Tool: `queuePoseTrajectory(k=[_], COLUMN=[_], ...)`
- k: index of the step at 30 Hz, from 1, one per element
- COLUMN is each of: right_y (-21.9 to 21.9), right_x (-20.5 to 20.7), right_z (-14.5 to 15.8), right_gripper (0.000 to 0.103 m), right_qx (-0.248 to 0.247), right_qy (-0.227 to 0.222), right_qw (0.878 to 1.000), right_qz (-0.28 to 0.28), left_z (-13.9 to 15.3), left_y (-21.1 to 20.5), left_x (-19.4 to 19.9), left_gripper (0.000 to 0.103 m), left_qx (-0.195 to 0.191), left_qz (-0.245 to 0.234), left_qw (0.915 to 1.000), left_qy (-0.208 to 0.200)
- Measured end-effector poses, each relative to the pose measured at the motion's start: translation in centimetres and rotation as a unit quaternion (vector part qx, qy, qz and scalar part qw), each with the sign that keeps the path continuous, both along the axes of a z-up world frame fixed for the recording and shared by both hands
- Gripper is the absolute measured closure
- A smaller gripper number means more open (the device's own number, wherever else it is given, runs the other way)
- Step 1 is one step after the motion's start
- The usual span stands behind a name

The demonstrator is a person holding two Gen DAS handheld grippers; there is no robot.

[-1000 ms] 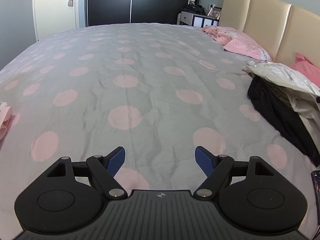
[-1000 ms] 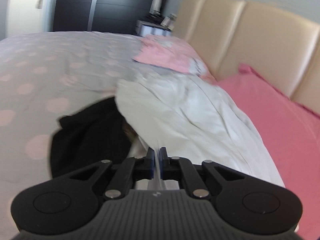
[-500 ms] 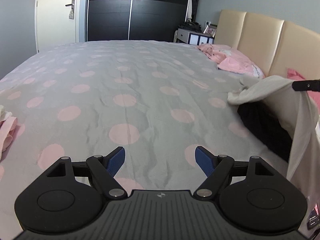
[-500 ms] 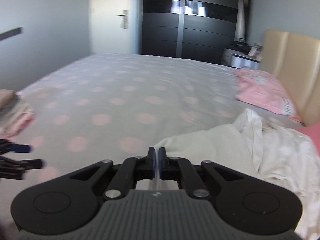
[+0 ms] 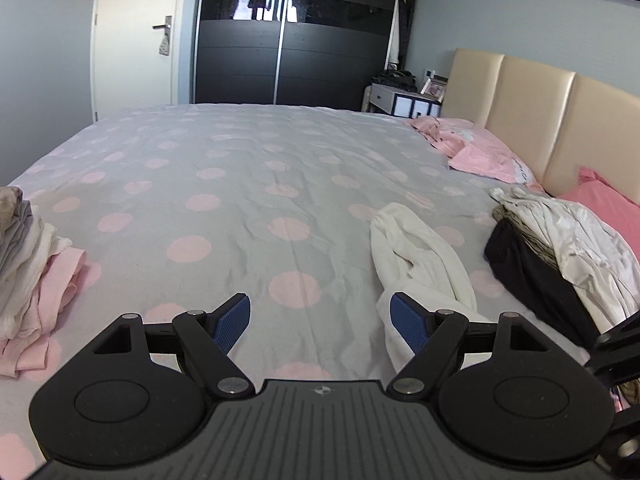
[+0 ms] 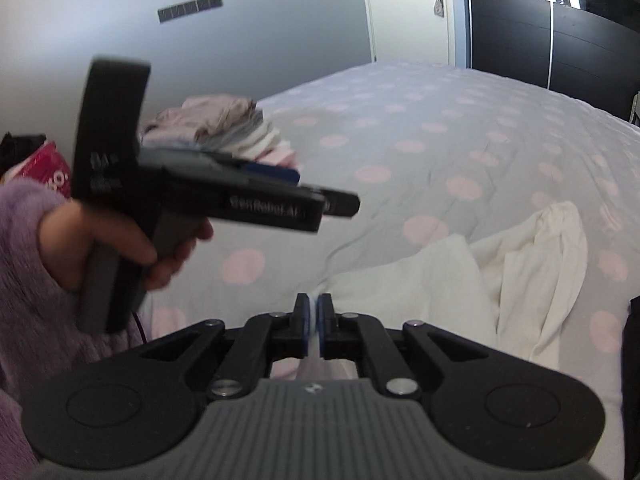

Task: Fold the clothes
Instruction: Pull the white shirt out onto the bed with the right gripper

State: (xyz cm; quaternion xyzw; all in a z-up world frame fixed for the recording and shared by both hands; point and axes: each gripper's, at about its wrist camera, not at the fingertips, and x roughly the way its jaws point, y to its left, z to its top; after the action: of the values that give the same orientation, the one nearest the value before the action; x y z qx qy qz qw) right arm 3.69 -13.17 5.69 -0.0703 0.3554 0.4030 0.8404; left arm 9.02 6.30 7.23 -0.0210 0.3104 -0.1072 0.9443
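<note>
We see a cream white garment, soft and crumpled, with deep folds, spread over the grey bedspread with pink dots. One edge of it is pinched between the pads of the right gripper; its jaws have just been opening a little, yet the cloth remains between them. The rest of the garment lies ahead and to the right of this claw. The left gripper stands wide open and empty; the garment lies just beside its right finger.

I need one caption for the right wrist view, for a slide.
Right gripper shut on a cream white garment lying on the grey, pink-dotted bedspread.
</note>
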Motion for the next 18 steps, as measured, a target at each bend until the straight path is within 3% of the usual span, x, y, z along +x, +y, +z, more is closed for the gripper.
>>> queuePoseTrajectory(k=[2,3,5,9,14,18], right_y=[-0.4,-0.6,-0.8,-1.7,-3.8,-5.0], right_x=[-0.6,-0.8,-1.1,-0.9,1.5,3.4], right_z=[-0.6,-0.7,-0.8,-1.4,-3.5,-6.3], right_gripper=[0.089,0.079,0.071,0.070,0.068,0.053], right_qx=[-0.007,-0.009,-0.012,-0.020,-0.080,-0.128], right_qy=[0.011,0.013,0.014,0.013,-0.005,-0.009], right_qw=[1.000,1.000,1.000,0.999,0.992,0.983], right_qz=[0.007,0.007,0.002,-0.025,-0.098,-0.133], left_z=[-0.1,-0.1,-0.1,-0.4,-2.2,-4.2], left_y=[-0.1,-0.1,-0.2,-0.8,-2.2,-3.8], left_x=[-0.6,-0.7,-1.1,-1.4,-1.1,-0.5], left_gripper=[0.026,0.026,0.026,0.026,0.026,0.026], left_qx=[0.004,0.005,0.004,0.015,0.008,-0.010], left_qz=[-0.008,-0.012,-0.020,-0.029,-0.050,-0.062], left_qw=[0.9999,0.9999,0.9998,0.9994,0.9977,0.9942], left_qy=[0.004,0.006,0.007,0.009,0.045,0.088])
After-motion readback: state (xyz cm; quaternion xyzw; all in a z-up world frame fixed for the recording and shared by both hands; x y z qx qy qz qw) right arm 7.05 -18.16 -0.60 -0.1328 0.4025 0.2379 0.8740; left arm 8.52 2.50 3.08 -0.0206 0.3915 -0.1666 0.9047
